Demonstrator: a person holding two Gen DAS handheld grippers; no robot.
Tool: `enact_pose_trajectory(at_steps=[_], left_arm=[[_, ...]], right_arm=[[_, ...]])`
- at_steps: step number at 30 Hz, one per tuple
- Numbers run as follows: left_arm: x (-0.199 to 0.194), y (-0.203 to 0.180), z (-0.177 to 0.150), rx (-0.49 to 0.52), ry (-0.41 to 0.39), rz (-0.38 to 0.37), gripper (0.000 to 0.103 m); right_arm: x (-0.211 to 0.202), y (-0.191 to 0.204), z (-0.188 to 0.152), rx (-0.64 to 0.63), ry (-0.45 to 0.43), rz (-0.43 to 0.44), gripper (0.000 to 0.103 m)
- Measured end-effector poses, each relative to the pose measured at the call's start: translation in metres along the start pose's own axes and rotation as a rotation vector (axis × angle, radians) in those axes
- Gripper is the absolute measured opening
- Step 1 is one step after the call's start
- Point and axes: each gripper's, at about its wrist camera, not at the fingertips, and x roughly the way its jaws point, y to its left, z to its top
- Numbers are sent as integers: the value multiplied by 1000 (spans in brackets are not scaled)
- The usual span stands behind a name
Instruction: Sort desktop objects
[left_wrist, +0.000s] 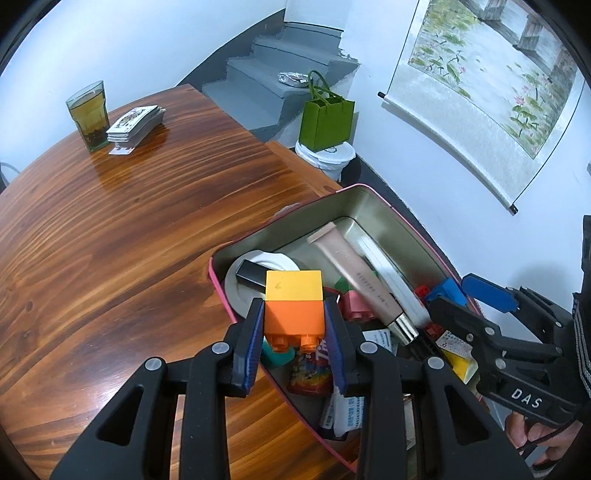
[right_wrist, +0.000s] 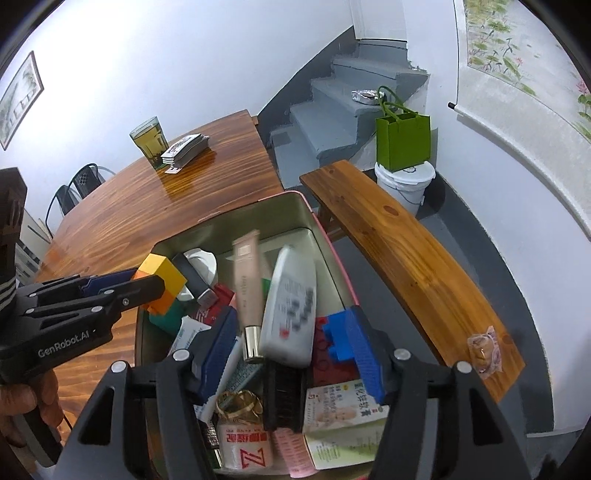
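Holding the yellow-and-orange block stack (left_wrist: 294, 306) clamped in my left fingers (left_wrist: 294, 345), right over the pink tin (left_wrist: 388, 214) of clutter. My right fingers (right_wrist: 291, 343) hang spread wide over that tin, gripping nothing.

block (left_wrist: 293, 299): yellow over orange | tin (left_wrist: 373, 197): pink rim | table (left_wrist: 110, 240): striped brown | bag (left_wrist: 325, 122): green

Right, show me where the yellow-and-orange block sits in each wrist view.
Left wrist: the yellow-and-orange block sits low centre, clamped by the left gripper.
Right wrist: the block is at mid-left, over the tin's corner.
Shared landmark: the glass of tea beside the playing cards.
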Motion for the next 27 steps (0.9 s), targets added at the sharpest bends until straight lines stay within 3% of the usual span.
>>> enact_pose_trajectory(at_steps=[19, 21, 23, 24, 27], left_arm=[[28, -19, 21, 10, -24, -4, 35], [33, -18, 24, -8, 6, -7, 38], [36, -16, 23, -24, 30, -10, 57], [36, -16, 22, -31, 32, -8, 61], [30, -14, 19, -44, 30, -5, 65]], right_arm=[[-15, -17, -20, 67, 15, 13, 67], [-17, -19, -22, 68, 16, 15, 67], [-20, -20, -23, 72, 13, 16, 71], [-21, -21, -23, 76, 11, 16, 75], [-25, -24, -24, 89, -1, 17, 79]])
